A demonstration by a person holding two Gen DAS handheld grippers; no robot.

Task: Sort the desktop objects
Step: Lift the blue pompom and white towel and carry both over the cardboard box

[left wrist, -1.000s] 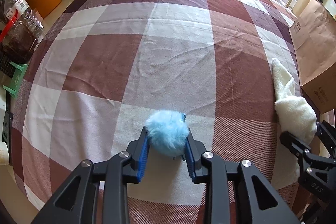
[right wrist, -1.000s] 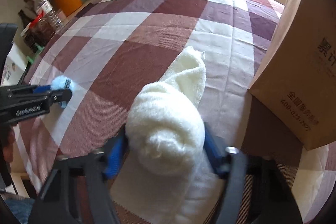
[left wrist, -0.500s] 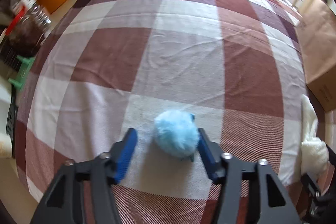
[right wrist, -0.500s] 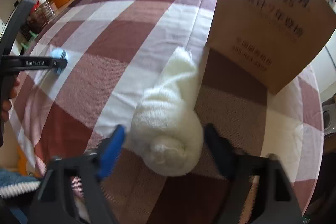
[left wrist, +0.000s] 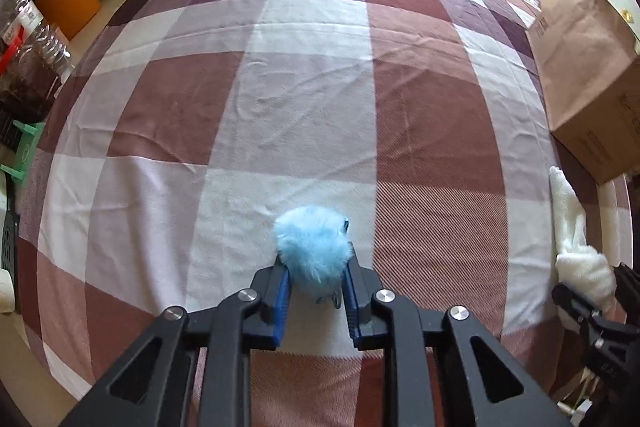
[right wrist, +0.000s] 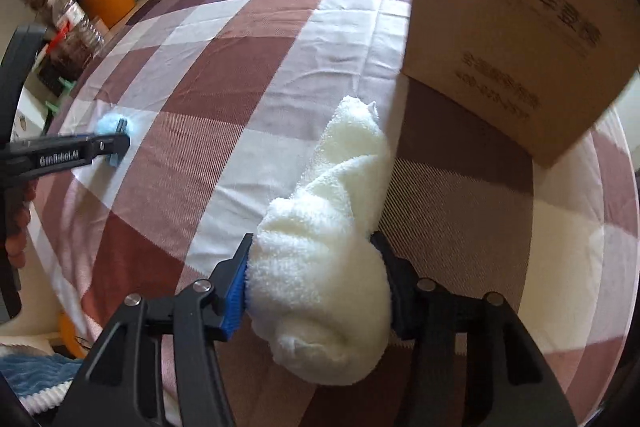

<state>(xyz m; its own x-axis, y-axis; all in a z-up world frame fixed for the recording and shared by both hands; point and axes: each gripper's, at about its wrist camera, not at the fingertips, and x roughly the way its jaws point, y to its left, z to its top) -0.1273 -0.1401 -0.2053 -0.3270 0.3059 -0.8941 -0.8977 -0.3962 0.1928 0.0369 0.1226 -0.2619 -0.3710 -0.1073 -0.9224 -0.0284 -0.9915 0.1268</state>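
A: Pinching from both sides, the left tongs [left wrist: 316, 289] sit at the bottom centre of the left wrist view with their blue pads [left wrist: 283, 287] against the blue pompom [left wrist: 314, 249]. The jaws are closing, and the fluff bulges up past the pads, so I'd say the ball is being squeezed low down to keep it from slipping out.

B: And the other pair?

A: At the bottom of the right wrist view the right tongs [right wrist: 316, 287] are closing too, clamped on the near, rolled end of the white towel [right wrist: 328, 267]. Its far end trails up the frame and lies on the checked cloth [right wrist: 248, 75].

B: Why grab the fat end?

A: My guess: the roll gives the pads bulk to bite on, where the thin tail would fold away.

B: What lies beyond?

A: Past the towel, at the upper right, a cardboard box [right wrist: 516, 27] stands on the worktop, just beyond the towel's tip. It is probably where sorted things go, though its opening is not visible.

B: Anything further off?

A: Along the upper left edge sit an orange tub [left wrist: 66, 1] and plastic bottles [left wrist: 32, 67], off the cloth. Both soft items still rest on the cloth.
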